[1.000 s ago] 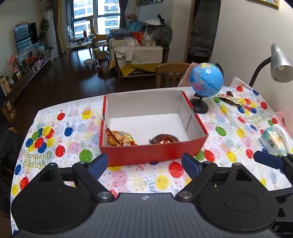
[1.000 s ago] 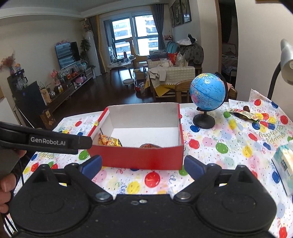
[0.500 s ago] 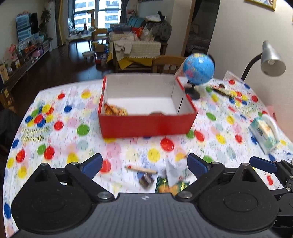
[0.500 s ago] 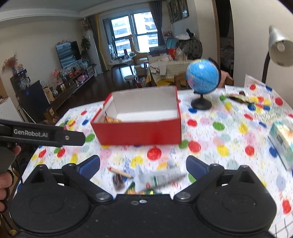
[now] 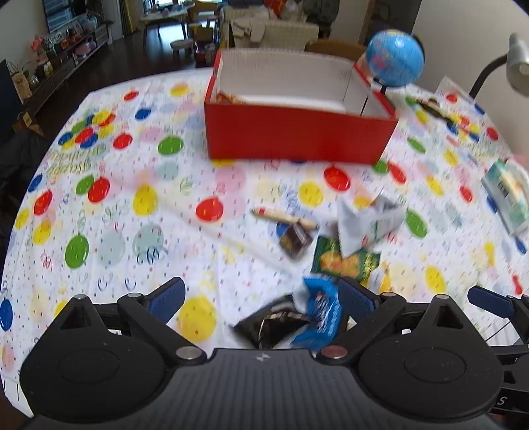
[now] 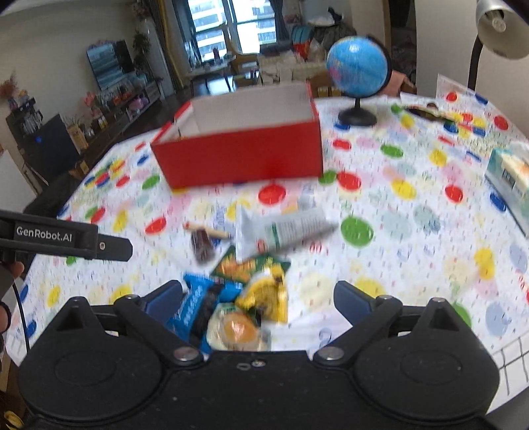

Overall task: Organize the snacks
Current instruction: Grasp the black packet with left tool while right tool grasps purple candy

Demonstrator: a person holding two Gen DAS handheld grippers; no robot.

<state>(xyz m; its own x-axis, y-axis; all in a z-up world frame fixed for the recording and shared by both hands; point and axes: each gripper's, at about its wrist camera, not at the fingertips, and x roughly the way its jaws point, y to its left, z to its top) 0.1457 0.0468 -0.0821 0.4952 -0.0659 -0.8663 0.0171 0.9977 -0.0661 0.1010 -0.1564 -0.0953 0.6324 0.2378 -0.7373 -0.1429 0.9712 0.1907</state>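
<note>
1. Fingers of the left hand-held gripper (image 5: pixel 261 299) stand wide apart with nothing between the pads, above the bench (image 5: pixel 132 231); the blue packet (image 5: pixel 320 317) and black packet (image 5: pixel 271 325) lie just beneath them.
2. Right hand-held gripper (image 6: pixel 261 302) is likewise spread open and grips nothing, above the yellow packet (image 6: pixel 267 294) and the orange-printed packet (image 6: pixel 238 329).
3. Loose snacks cluster near both: a green packet (image 5: pixel 345 263), a white tube (image 6: pixel 281 230) lying partly over it, a small brown bar (image 5: pixel 294 239) and a thin stick (image 5: pixel 284 216).
4. Farther off stands the red box (image 5: pixel 297 135), open-topped, with an orange snack (image 5: pixel 228 97) visible at its left inner corner.
5. Beyond the box are a globe (image 6: pixel 357 71) and a lamp (image 6: pixel 499 26); a tissue pack (image 6: pixel 510 180) lies at the right.
</note>
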